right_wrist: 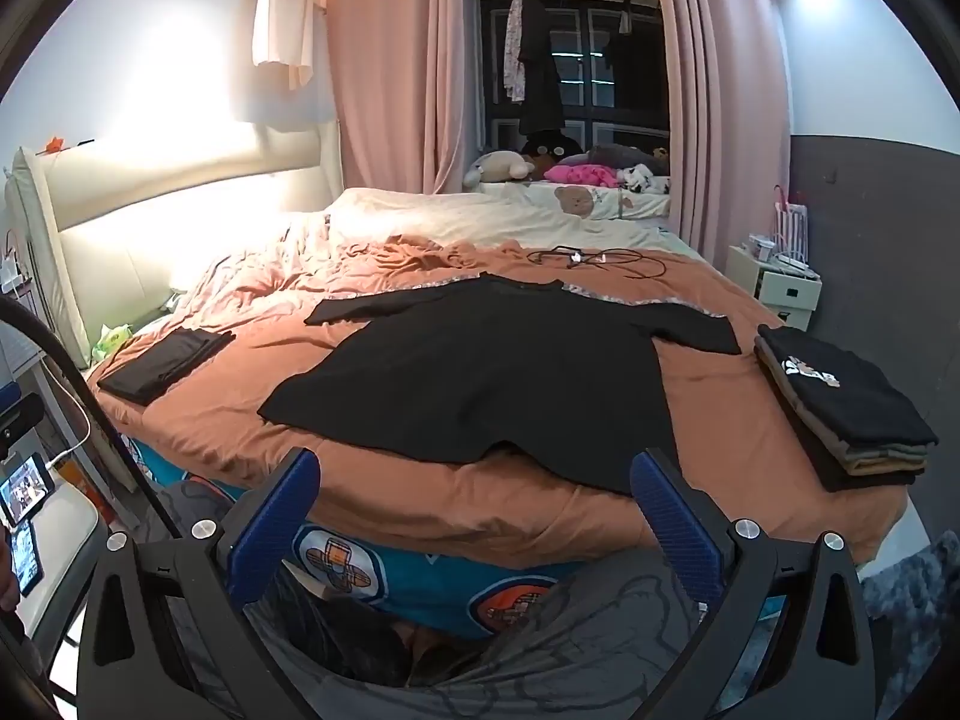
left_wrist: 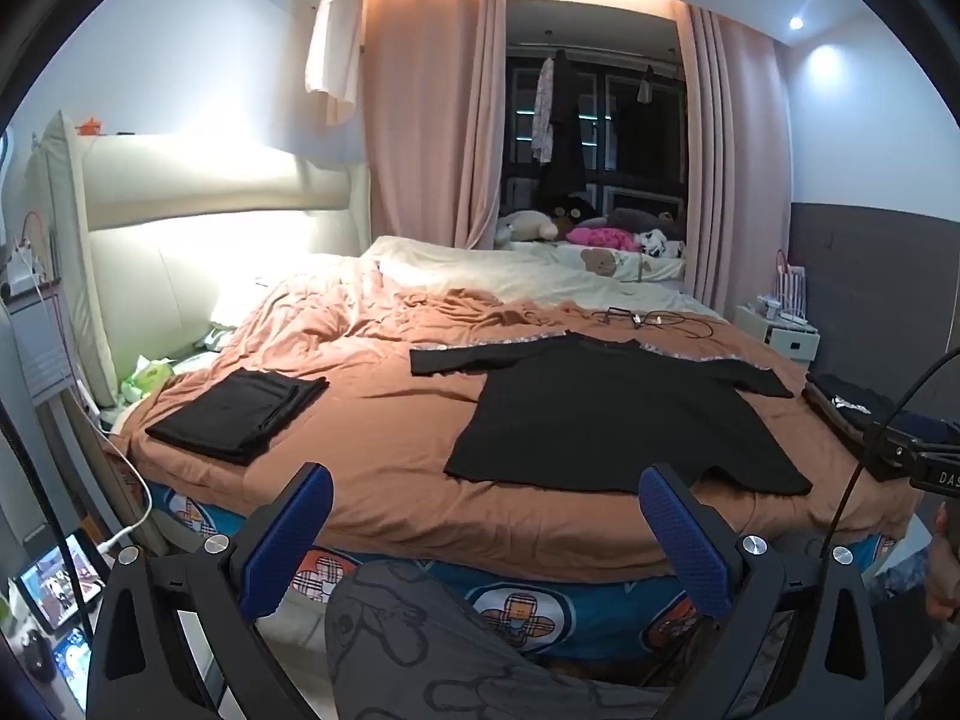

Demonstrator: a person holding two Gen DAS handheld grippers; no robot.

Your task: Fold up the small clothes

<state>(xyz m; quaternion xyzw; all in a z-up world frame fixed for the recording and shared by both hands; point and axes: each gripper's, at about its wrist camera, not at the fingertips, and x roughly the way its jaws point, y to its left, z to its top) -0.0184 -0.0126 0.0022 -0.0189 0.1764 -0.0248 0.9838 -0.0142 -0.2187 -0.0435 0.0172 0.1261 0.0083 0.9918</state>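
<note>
Your landmark is the bed [right_wrist: 540, 516], which fills most of both views under a rust-orange cover, with a teal cartoon-print sheet showing along its near edge.

Spread flat in the middle of the bed lies the black T-shirt [right_wrist: 498, 378], sleeves out to both sides, collar toward the far end of the bed and hem toward you. Its near hem sits just back from the bed's near edge, and one patch of the hem is lifted in a small arch.

On the bed's right near corner you have a stack of folded clothes [right_wrist: 852, 414]; the top piece is black with a white print, and brownish layers show beneath it. Toward the bed's left side, nearer the headboard, rests a folded black garment [left_wrist: 240, 414], well apart from the T-shirt.

At the far end of the bed, beyond the T-shirt's collar, a tangle of dark cables [right_wrist: 594, 258] lies on the cover.

Your left gripper [left_wrist: 486, 504] hangs in front of the bed's near edge, its blue-padded fingers spread wide with nothing between them. Your right gripper [right_wrist: 474, 486] is held the same way, fingers wide apart and empty, just short of the T-shirt's hem; whether the right-hand fingertip touches the cloth cannot be told. Grey printed trousers on your legs show below both grippers.
</note>
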